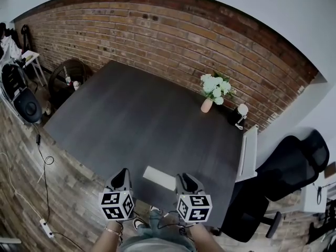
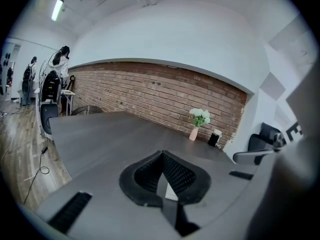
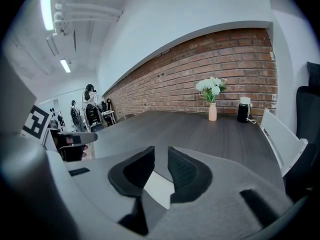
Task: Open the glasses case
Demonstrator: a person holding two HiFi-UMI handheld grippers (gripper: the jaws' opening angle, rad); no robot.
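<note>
Nothing's opened yet, this is the lining-up bit. On the left, the left tool hangs low over the near edge of the surface, tipped a little downward. Its two fingers are pinched together at the tips with nothing caught in them. A sliver of white shows through the gap behind the tips, but that's just the case lying underneath.

Next over is the glasses case, a pale flat oblong lying right by the near edge, a bit toward the near right corner, between the two tools. Looks closed to me, though I can't make out a seam or hinge.

Then the right tool, just beside the case's right end, jaws standing wide apart, the case's corner showing below the gap. Pads aren't touching it as far as I can tell.

Way off by the far right corner there's a little vase of white flowers, well out of the way.

My guess for the next move: one tool pins the bottom half down while the other gets onto the lid and lifts. The left one would have to spread its fingers first if it's going to grab anything. The case looks light and sits close to the edge, so a sloppy nudge could slide it off.
</note>
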